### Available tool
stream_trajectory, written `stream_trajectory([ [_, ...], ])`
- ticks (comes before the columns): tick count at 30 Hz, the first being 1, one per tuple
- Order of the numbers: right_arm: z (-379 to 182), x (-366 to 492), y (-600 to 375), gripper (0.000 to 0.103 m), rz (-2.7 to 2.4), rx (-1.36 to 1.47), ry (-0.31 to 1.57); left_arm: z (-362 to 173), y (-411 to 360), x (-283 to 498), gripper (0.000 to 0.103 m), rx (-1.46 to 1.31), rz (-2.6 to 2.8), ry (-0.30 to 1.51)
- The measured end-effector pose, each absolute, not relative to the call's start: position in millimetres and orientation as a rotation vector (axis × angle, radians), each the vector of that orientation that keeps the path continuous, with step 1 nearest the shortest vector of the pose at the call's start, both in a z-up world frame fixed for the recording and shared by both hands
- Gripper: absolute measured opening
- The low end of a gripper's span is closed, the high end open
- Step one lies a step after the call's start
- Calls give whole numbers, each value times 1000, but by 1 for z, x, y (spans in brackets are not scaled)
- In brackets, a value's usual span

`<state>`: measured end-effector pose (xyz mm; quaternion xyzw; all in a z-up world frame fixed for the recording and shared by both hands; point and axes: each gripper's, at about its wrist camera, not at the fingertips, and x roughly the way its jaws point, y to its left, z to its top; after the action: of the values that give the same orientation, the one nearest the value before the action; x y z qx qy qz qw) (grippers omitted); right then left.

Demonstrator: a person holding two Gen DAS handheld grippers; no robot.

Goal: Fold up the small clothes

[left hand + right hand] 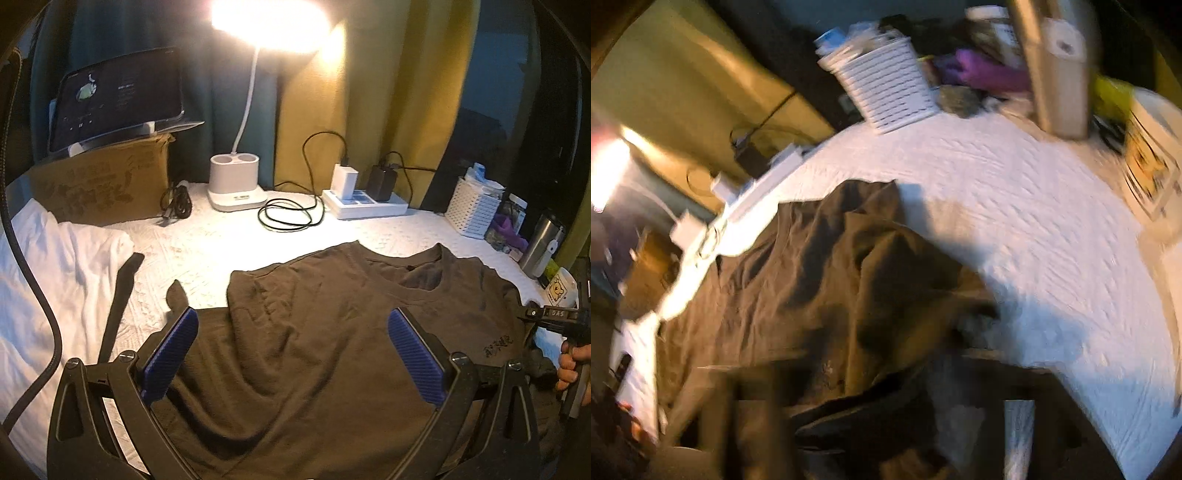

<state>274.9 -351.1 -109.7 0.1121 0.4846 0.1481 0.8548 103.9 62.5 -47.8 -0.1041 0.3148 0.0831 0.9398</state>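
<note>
A brown T-shirt (332,332) lies spread on the white quilted table cover (207,251), collar toward the back. My left gripper (291,350) is open, its blue pads (415,358) wide apart just above the shirt's lower middle. My right gripper shows at the right edge of the left wrist view (546,317), held by a hand at the shirt's right sleeve. The right wrist view is blurred: the shirt (820,280) bunches up toward the camera and the fingers are smeared, so their state is unclear.
A white garment (55,280) lies at the left. At the back stand a cardboard box (107,184) with a tablet, a lit desk lamp (236,184), a power strip (365,203) with cables, a white basket (472,206), a steel tumbler (543,243) and a bear mug (559,288).
</note>
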Motion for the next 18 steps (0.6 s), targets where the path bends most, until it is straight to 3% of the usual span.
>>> stream_trajectory([
  [14, -103, 251, -239, 25, 402, -100, 1001, -53, 90, 86, 102, -269, 193, 628],
  [16, -98, 246, -240, 38, 413, -108, 990, -53, 91, 83, 102, -271, 194, 627],
  [17, -92, 243, -242, 64, 411, -113, 972, -54, 91, 82, 102, -272, 193, 627],
  [18, -84, 238, -248, 81, 399, -110, 937, -54, 91, 82, 101, -273, 193, 628],
])
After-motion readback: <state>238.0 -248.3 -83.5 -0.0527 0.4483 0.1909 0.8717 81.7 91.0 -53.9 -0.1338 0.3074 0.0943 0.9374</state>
